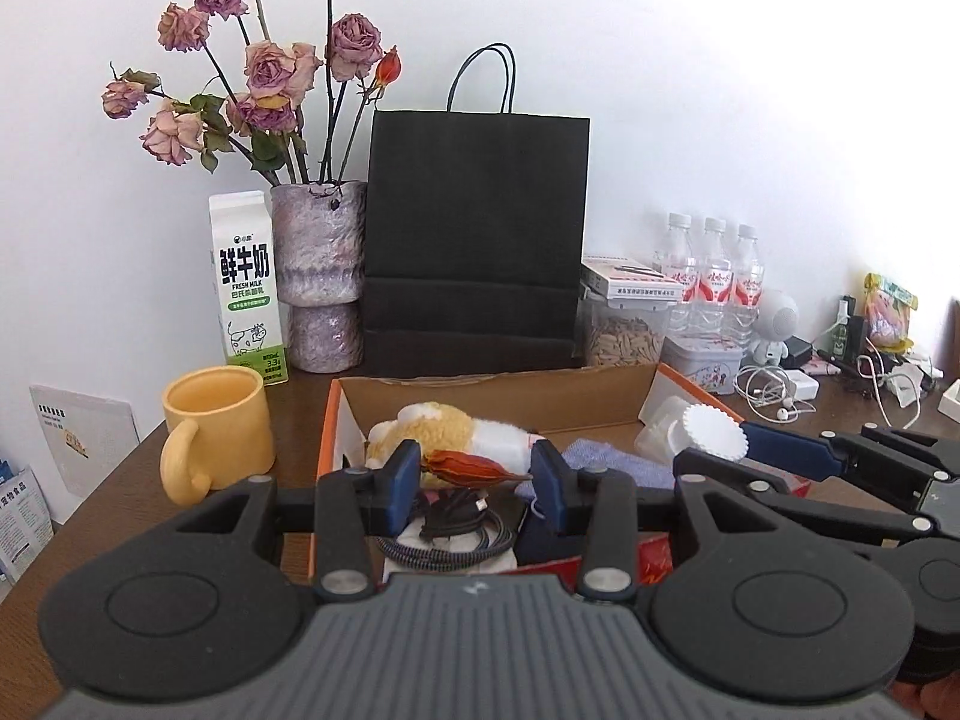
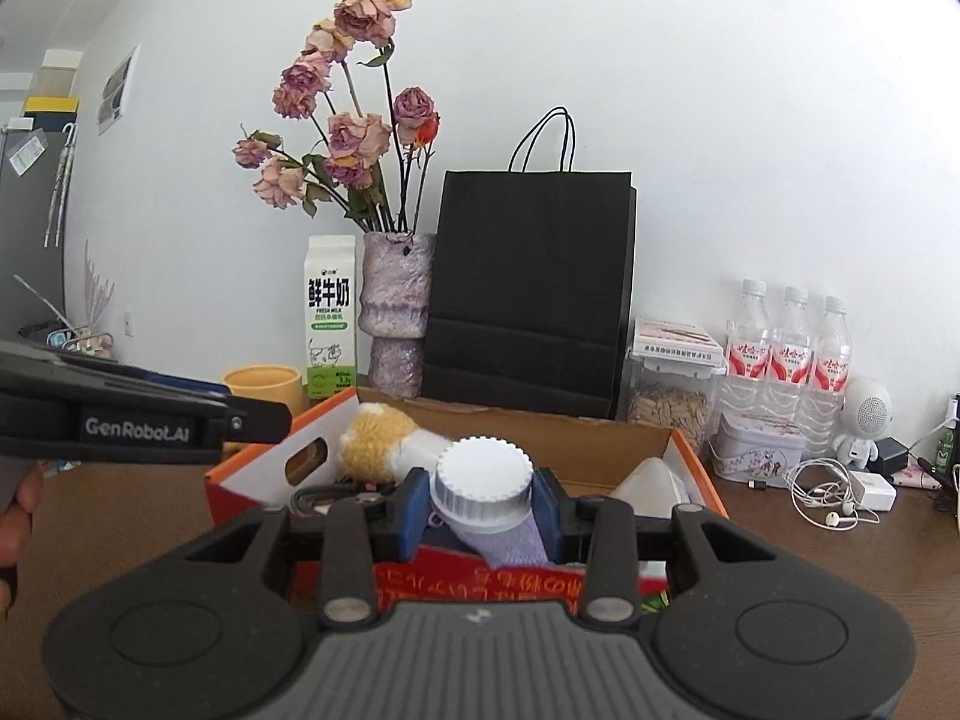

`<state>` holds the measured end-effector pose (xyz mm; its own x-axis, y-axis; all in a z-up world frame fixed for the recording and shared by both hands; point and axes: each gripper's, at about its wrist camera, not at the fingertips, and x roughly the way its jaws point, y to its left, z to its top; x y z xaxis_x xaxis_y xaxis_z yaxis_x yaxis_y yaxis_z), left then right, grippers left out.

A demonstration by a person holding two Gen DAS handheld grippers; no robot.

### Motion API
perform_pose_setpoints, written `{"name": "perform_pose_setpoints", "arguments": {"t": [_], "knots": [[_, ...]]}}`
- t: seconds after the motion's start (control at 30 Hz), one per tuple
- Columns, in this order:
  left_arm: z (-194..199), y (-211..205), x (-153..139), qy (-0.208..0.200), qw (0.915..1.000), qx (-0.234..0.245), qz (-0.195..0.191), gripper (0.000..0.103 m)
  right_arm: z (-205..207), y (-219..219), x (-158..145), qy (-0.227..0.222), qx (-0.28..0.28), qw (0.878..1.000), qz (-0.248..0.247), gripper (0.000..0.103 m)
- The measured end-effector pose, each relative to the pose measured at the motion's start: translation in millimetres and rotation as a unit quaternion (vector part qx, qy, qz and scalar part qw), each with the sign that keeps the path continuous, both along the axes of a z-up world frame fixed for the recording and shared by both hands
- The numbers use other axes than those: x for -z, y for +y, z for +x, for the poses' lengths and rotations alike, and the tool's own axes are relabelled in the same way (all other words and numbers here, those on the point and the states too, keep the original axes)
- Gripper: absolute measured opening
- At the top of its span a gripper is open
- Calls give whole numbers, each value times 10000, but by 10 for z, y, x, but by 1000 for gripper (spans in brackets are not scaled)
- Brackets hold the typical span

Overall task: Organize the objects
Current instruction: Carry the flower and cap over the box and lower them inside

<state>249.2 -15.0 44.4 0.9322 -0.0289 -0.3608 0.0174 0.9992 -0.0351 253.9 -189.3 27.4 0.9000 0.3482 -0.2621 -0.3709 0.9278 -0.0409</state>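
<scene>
Two grippers over the cardboard box (image 1: 492,399)
Left wrist view: left gripper (image 1: 477,471) pinches a dried orange flower (image 1: 474,467) above the box's near side. Right wrist view: right gripper (image 2: 483,507) pinches a white ribbed-cap bottle (image 2: 483,483), right of the plush toy (image 2: 384,441).

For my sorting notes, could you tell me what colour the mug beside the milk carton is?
The mug is pale yellow, clearest in the left wrist view.

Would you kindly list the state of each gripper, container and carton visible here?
left gripper: shut on dried flower
right gripper: shut on white cap
cardboard box: open, holding items
yellow mug: upright
black paper bag: standing upright
milk carton: upright, closed
</scene>
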Motion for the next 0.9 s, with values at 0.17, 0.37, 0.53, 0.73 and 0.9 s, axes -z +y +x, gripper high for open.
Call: {"name": "perform_pose_setpoints", "arguments": {"t": [0.17, 0.37, 0.53, 0.73, 0.9], "knots": [[334, -37, 66, 33, 9996, -237, -150, 41, 358, 32, 17, 37, 121, 9995, 294, 36], [691, -23, 195, 231, 9985, -411, -282, 41, 708, -26, 159, 162, 203, 9994, 213, 36], [803, -23, 300, 294, 9988, -368, -136, 41, 921, -109, 253, 353, 280, 9987, 258, 36], [850, -28, 370, 392, 9986, -360, -68, 42, 977, -115, 353, 536, 272, 9980, 177, 36], [804, -28, 376, 335, 9986, -401, -110, 68, 977, -99, 399, 679, 339, 9971, 82, 38]]}}
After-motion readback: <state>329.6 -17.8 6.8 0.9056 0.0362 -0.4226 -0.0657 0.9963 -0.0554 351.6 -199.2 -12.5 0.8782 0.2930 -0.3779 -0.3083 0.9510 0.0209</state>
